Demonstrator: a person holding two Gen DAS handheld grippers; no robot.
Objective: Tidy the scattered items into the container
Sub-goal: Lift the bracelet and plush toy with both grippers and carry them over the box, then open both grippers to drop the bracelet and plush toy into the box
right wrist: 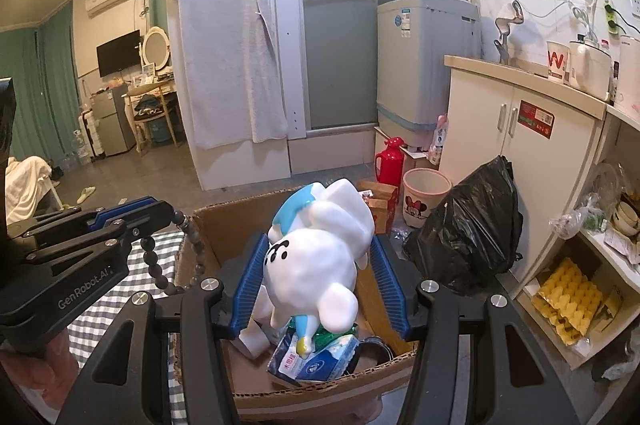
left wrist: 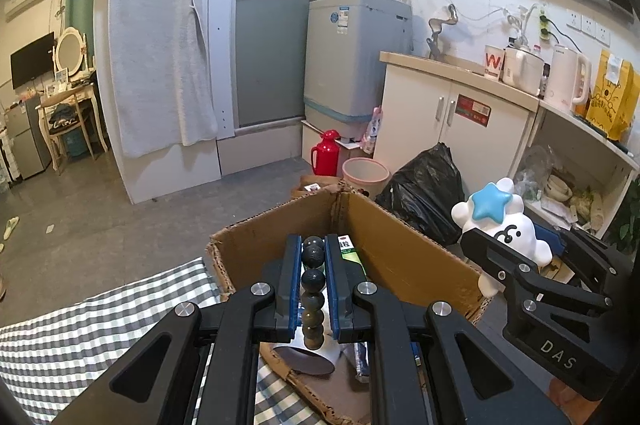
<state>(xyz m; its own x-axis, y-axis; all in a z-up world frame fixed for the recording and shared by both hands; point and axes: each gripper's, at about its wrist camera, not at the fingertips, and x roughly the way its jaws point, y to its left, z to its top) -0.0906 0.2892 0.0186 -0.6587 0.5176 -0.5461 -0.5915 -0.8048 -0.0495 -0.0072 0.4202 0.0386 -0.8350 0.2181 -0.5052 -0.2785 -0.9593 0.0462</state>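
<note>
Holding a string of dark beads (left wrist: 313, 289) in our left gripper (left wrist: 313, 265), we have its blue pads pressed together on the strand, which hangs in the lower middle of the left wrist view above the open cardboard box (left wrist: 400, 249). In the right wrist view the same beads (right wrist: 154, 259) dangle at the lower left from the left gripper (right wrist: 160, 215), just over the box's left wall and the checked cloth (right wrist: 96, 309).

Our right gripper (right wrist: 320, 273) is clamped on a white figure (right wrist: 316, 257) with a blue star, its jaws partly apart with the blue pads against the figure's sides. That figure sits in the centre of the right wrist view, tipped head-down over the box (right wrist: 320, 389). From the left wrist view we see the figure (left wrist: 500, 221) at the right edge, star uppermost, beside the box's right wall, held in the right gripper (left wrist: 520, 257).

Inside the box we see a green carton (left wrist: 352, 253) against the far side, a white cup (left wrist: 316, 353) lying on its side, and a blue and white tissue pack (right wrist: 316, 357) at the bottom of the right wrist view under the figure.

Behind the box, right of centre, sit a black rubbish bag (right wrist: 472, 237), a pink bin (right wrist: 424, 197) and a red flask (right wrist: 390, 161) on the grey floor
</note>
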